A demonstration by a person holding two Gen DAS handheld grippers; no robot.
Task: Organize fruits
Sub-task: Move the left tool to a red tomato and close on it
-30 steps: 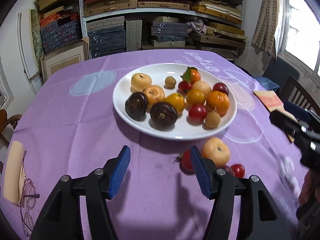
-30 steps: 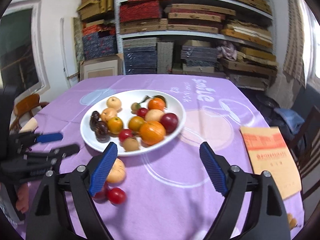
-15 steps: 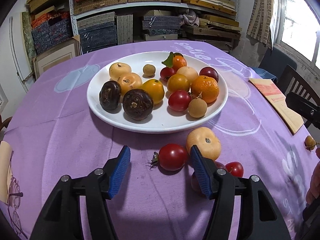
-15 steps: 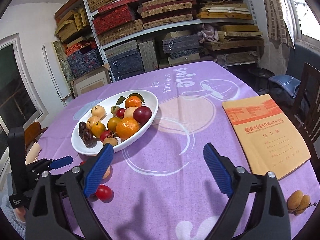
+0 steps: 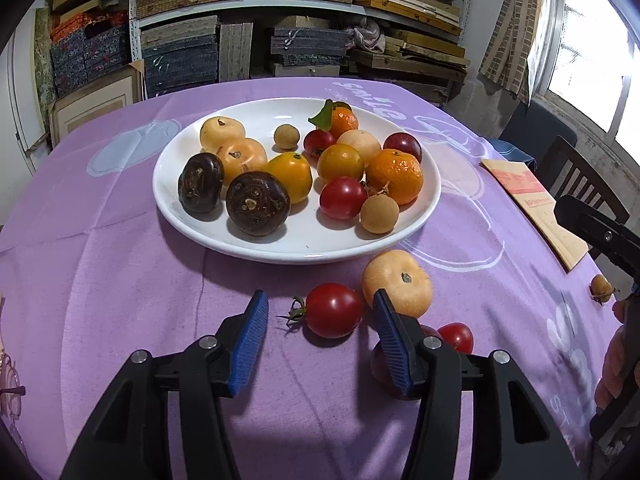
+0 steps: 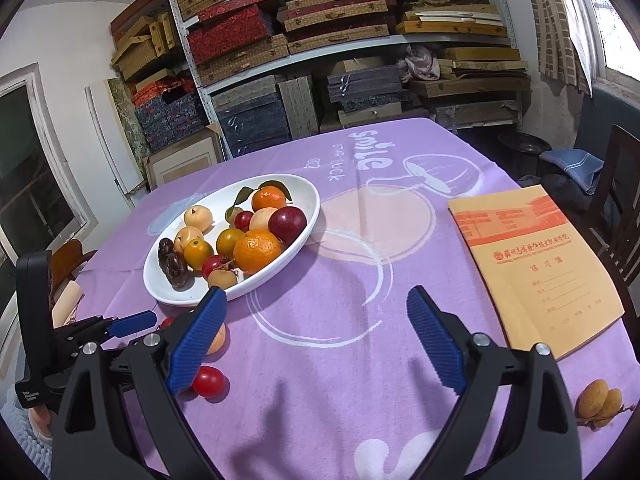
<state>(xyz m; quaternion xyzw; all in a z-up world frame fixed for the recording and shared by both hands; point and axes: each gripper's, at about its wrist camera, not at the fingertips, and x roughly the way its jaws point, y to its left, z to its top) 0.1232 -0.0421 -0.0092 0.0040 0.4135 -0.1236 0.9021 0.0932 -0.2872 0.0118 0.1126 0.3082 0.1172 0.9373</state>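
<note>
A white plate [image 5: 296, 257] heaped with several fruits stands mid-table on the purple cloth. In front of it lie a stemmed red tomato [image 5: 334, 316], a pale orange fruit [image 5: 398, 282], a small red tomato [image 5: 456, 336] and a dark red fruit [image 5: 380, 364] partly hidden behind my finger. My left gripper [image 5: 320, 300] is closing, with the stemmed tomato just ahead between its tips; the pads do not touch it. My right gripper [image 6: 316, 296] stands wide open over bare cloth, right of the plate [image 6: 312, 200], with nothing between its fingers.
An orange notebook [image 6: 536, 264] lies at the right side of the table. A pair of longans [image 6: 600, 402] sits near the front right edge. Shelves stacked with boxes [image 6: 328, 28] stand behind the table and a dark chair [image 5: 580, 184] at its right. Glasses [image 5: 10, 384] lie at the left edge.
The left gripper came down and closer, so the stemmed tomato now sits between its narrower jaws. The right gripper rolled and shifted right, bringing the notebook and longans into view.
</note>
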